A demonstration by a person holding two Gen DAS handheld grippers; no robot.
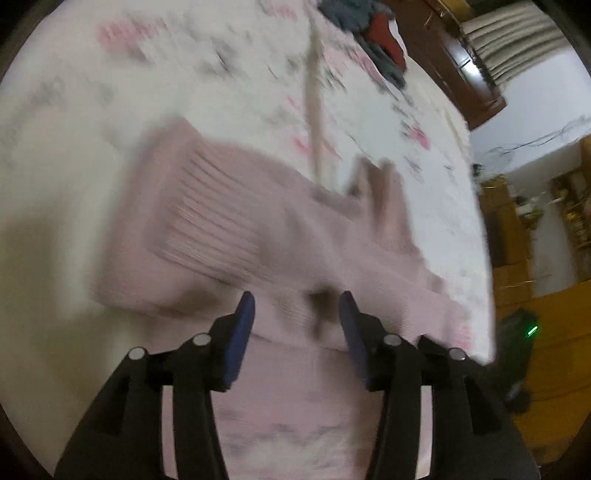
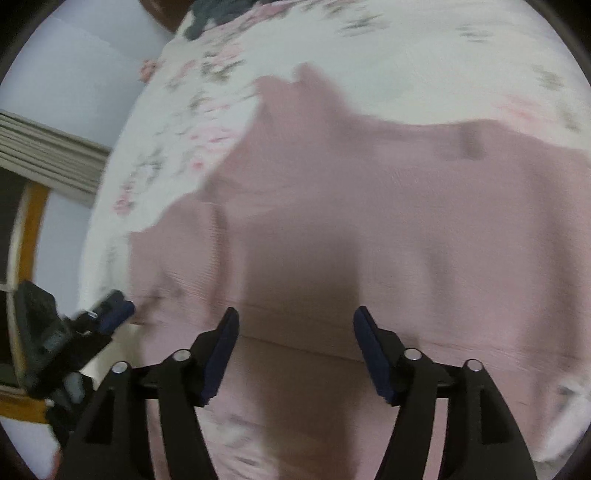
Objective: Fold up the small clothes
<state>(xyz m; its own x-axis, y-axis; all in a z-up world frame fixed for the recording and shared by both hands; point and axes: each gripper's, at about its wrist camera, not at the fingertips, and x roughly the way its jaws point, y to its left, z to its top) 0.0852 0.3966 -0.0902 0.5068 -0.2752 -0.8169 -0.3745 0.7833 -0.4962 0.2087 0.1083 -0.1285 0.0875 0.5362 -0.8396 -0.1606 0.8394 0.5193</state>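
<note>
A small pink knitted sweater (image 1: 236, 221) lies spread on a floral bedsheet (image 1: 184, 66), with a ribbed sleeve folded across its body. My left gripper (image 1: 297, 306) hovers open just above the sweater's near edge, nothing between its blue pads. In the right wrist view the same pink sweater (image 2: 369, 206) fills most of the frame, and my right gripper (image 2: 295, 321) is open above its lower part. The left gripper (image 2: 110, 314) shows at the left edge of that view, beside the sweater's edge. Both views are motion-blurred.
A pile of dark grey and red clothes (image 1: 373, 33) sits at the far end of the bed. A wooden headboard (image 1: 454, 59) and a curtain (image 1: 513, 40) lie beyond. The bed's edge (image 1: 480, 229) drops to a wooden floor on the right.
</note>
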